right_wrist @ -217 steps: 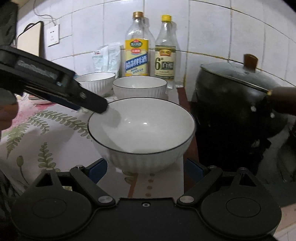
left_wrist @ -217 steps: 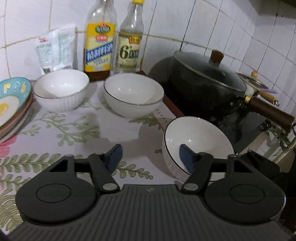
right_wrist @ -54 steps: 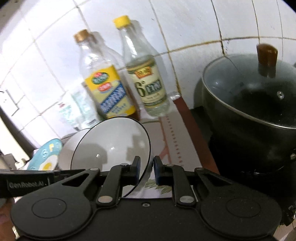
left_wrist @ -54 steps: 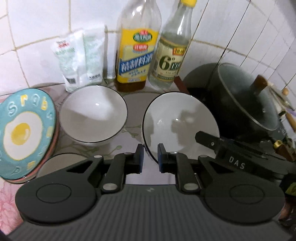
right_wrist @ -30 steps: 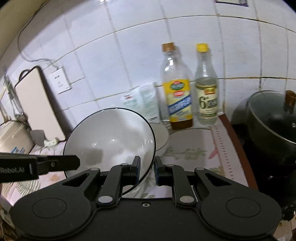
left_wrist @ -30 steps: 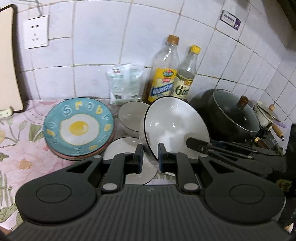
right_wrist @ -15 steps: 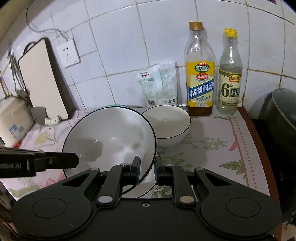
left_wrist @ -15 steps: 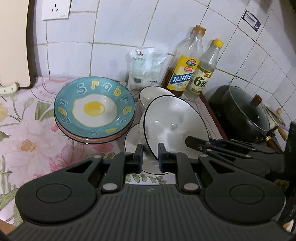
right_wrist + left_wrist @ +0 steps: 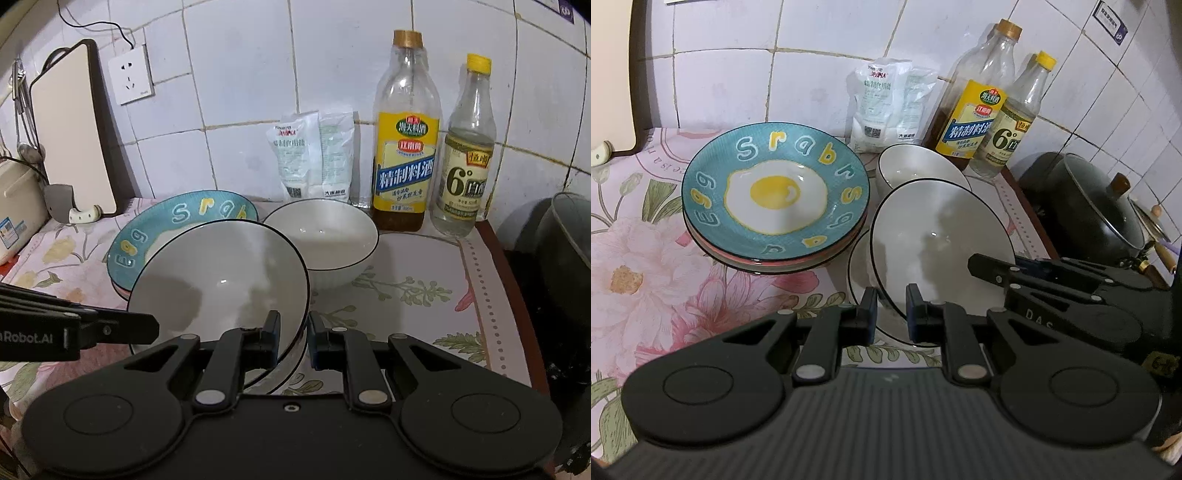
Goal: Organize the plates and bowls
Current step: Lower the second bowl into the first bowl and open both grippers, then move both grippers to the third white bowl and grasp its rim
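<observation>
A white bowl with a black rim (image 9: 938,240) hangs tilted between both grippers. My left gripper (image 9: 890,314) is shut on its near rim. The right gripper (image 9: 977,263) pinches the same bowl from the right side. In the right wrist view my right gripper (image 9: 293,334) is shut on the held bowl's (image 9: 221,280) rim, and the left gripper (image 9: 146,326) comes in from the left. A second white bowl (image 9: 857,269) sits directly beneath it on the counter. A third white bowl (image 9: 332,236) stands behind. A stack of plates topped by a teal egg plate (image 9: 775,195) lies to the left.
An oil bottle (image 9: 404,147), a vinegar bottle (image 9: 465,162) and white packets (image 9: 314,155) line the tiled wall. A black lidded pot (image 9: 1086,210) stands on the right. A cutting board (image 9: 74,129) leans at the left. A floral cloth (image 9: 639,273) covers the counter.
Both grippers have come down with the bowl held between them. The plates and the bowls on the counter now look nearer and larger.
</observation>
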Available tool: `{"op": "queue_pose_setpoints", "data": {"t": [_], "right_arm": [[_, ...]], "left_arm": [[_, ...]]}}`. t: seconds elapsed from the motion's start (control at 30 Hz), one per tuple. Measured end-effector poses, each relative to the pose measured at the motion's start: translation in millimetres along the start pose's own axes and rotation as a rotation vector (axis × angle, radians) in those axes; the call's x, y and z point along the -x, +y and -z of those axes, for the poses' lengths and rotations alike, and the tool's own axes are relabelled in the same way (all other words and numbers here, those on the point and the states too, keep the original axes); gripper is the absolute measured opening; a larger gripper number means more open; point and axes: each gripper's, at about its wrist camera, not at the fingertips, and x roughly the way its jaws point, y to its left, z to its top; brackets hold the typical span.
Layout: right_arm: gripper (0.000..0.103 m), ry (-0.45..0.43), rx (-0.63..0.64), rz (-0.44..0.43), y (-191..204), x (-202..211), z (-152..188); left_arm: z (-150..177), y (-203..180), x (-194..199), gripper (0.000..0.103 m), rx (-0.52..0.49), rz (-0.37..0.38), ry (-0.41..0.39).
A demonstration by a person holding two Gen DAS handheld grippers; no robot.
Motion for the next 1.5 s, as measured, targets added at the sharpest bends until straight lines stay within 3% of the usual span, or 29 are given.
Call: {"op": "queue_pose_setpoints", "data": {"t": [0.4,0.6,0.63,0.83,1.07,1.23,1.4,1.5], "right_arm": [[0.019,0.000,0.050,0.008,1.9,-14.4,7.4],[0.020,-0.029,0.084,-0.013,0.6,-8.6,7.8],[0.020,-0.037,0.082,-0.020,-0.8,-6.1,7.4],[0.021,-0.081,-0.024,-0.113,-29.8,13.6,-8.0],[0.031,-0.092,-0.073,-0.129,-53.5,18.9,-34.3],[0.039,-0.071,-0.128,-0.137,-65.2,3.5,-46.6],[0.039,-0.012,-0.214,-0.143,-83.5,-26.2,-51.4],[0.039,0.026,-0.255,-0.134,-94.2,-46.0,-52.3]], "left_arm": [[-0.8,0.5,-18.2,0.015,-0.034,-0.037,0.039],[-0.6,-1.9,-9.2,0.026,-0.069,-0.060,-0.002],[-1.1,-2.3,-5.4,0.032,-0.077,-0.065,-0.014],[-19.5,-1.2,11.7,0.037,-0.093,-0.042,-0.048],[-49.9,-6.6,4.5,0.039,-0.160,-0.025,-0.032],[-69.8,-9.4,-13.9,0.039,-0.207,-0.023,-0.052],[-85.2,-17.7,-43.6,0.039,-0.263,0.006,-0.056],[-95.1,-22.1,-67.8,0.039,-0.295,-0.025,-0.048]]}}
